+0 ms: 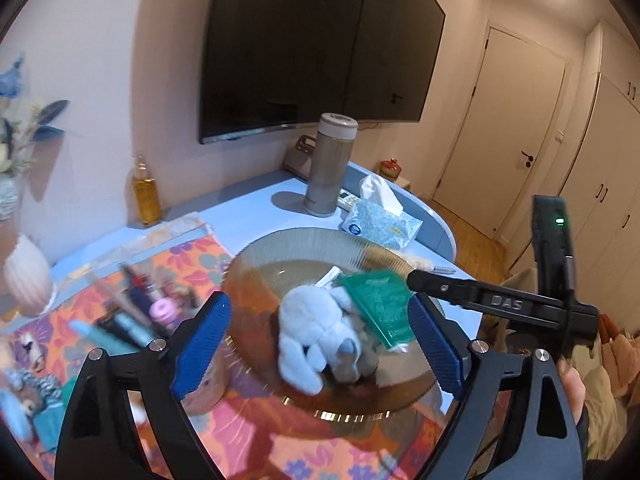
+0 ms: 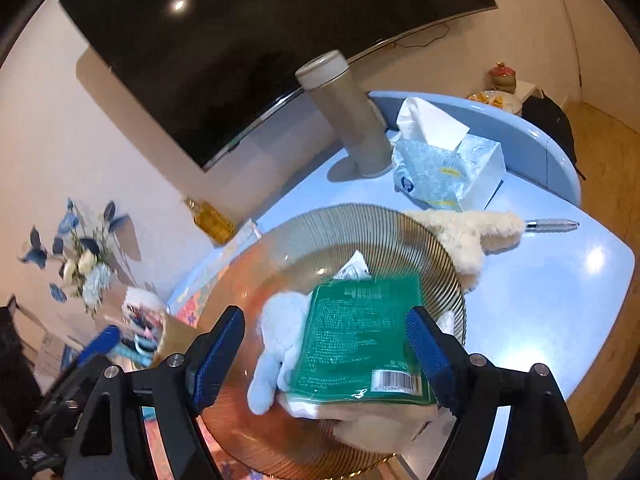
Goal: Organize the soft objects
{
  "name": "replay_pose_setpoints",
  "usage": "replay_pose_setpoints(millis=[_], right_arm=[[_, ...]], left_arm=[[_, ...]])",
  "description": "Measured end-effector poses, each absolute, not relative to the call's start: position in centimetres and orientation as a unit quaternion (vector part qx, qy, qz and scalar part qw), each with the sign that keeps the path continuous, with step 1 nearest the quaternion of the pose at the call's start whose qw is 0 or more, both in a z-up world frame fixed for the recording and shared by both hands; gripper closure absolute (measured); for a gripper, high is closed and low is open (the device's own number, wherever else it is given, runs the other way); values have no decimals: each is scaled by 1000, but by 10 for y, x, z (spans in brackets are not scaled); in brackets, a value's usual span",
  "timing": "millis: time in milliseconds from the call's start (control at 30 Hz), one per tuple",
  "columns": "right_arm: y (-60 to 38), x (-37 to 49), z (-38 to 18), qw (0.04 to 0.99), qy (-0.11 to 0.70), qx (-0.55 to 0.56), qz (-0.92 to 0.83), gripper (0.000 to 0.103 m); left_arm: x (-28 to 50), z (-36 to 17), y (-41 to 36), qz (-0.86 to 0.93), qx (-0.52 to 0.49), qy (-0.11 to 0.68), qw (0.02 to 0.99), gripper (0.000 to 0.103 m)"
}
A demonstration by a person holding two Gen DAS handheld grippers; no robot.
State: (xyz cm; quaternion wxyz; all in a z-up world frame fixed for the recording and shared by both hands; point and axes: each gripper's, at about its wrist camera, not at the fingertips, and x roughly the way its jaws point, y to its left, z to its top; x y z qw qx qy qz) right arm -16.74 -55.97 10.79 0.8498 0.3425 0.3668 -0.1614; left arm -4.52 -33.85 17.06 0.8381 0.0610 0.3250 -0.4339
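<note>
**Both grippers apart over the ribbed dish; plush and green pack lying in it**

Setting: a pale blue table [image 1: 256, 208] against a wall with a large dark TV [image 1: 316, 44]. A floral cloth [image 1: 188, 256] covered the near side. At the table's 12 o'clock stood a beige flask [image 1: 330, 164], with a tissue box [image 2: 448, 168] just beside it at about 2 o'clock.

An amber ribbed glass dish [image 2: 384, 224] sat centre. In it lay a grey-white plush toy [image 1: 316, 336] and a green tissue pack [image 2: 360, 340], the pack resting over the plush's right side, barcode end nearest the right wrist camera.

Left gripper [image 1: 320, 344]: blue pads spread wide, plush between them but touching neither pad. Right gripper [image 2: 326, 356]: likewise spread, green pack between the pads; the right-hand pad stood just beside the pack's edge, contact not resolvable. In the left wrist view the right gripper's finger reached in from 3 o'clock, its tip at the pack's far edge. Both pointed downward into the dish.

A cream fluffy item [image 2: 468, 232] lay on the dish rim at 2 o'clock, a pen [image 2: 552, 224] just beyond it.

Poorly resolved: the items on the cloth at 9 o'clock were motion-blurred; what lay under the pack's near end was unclear; only part of a hand [image 1: 572, 388] showed, at the left view's right edge.
</note>
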Motion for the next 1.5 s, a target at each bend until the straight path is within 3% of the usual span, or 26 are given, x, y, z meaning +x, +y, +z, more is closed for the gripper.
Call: replay_pose_setpoints(millis=[367, 500, 667, 800, 1067, 1167, 1500], right_arm=[[-476, -181, 145, 887, 326, 318, -79, 21], [-423, -177, 169, 913, 298, 278, -35, 21], [-342, -164, 177, 932, 289, 215, 45, 21], [-281, -142, 149, 923, 335, 171, 78, 21], [-231, -88, 56, 884, 437, 153, 67, 20], [-228, -80, 32, 876, 451, 157, 64, 20], [-233, -73, 12, 865, 467, 168, 67, 20]], left_arm=[[-96, 210, -197, -398, 18, 256, 881, 13], [-114, 241, -123, -350, -13, 199, 915, 2], [-130, 255, -23, -250, -101, 128, 954, 1], [-105, 218, 32, -195, -159, 175, 952, 1], [-61, 82, 32, -114, -93, 290, 946, 1], [-49, 41, 36, -125, -118, 332, 928, 1], [-45, 24, 61, -145, -202, 355, 901, 3]])
